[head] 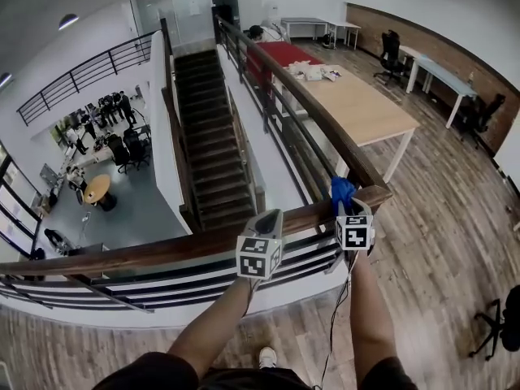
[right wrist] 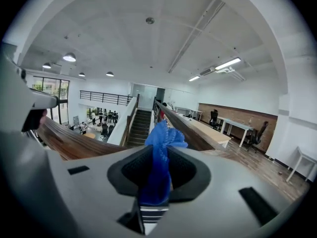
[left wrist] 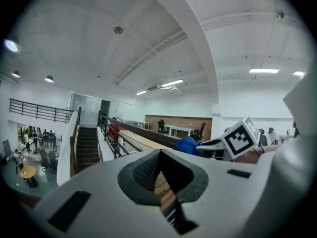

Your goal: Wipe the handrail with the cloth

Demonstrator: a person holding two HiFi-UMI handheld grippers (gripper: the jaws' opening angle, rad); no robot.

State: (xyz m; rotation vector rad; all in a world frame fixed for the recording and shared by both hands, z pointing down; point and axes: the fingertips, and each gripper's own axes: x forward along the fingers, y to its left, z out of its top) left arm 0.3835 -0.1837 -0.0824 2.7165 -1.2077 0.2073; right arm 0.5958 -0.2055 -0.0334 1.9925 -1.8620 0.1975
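Note:
The wooden handrail (head: 162,250) runs across in front of me and turns at a corner post (head: 372,193) into a second rail (head: 276,67) that leads away. At that corner my right gripper (head: 346,203) is shut on a blue cloth (head: 341,188), which bunches up out of the jaws (right wrist: 161,135) just above the rail (right wrist: 64,140). My left gripper (head: 271,216) sits over the rail a little to the left, shut with nothing in it. Wood shows through the slit below its closed jaws (left wrist: 160,152). The right gripper's marker cube (left wrist: 241,137) and the cloth (left wrist: 188,145) appear in the left gripper view.
Beyond the rail is a drop to a staircase (head: 207,136) and a lower floor with people (head: 101,112). A long wooden table (head: 357,104) stands right of the far rail. Office chairs (head: 392,55) and desks line the back wall. My shoe (head: 266,356) is on the wood floor.

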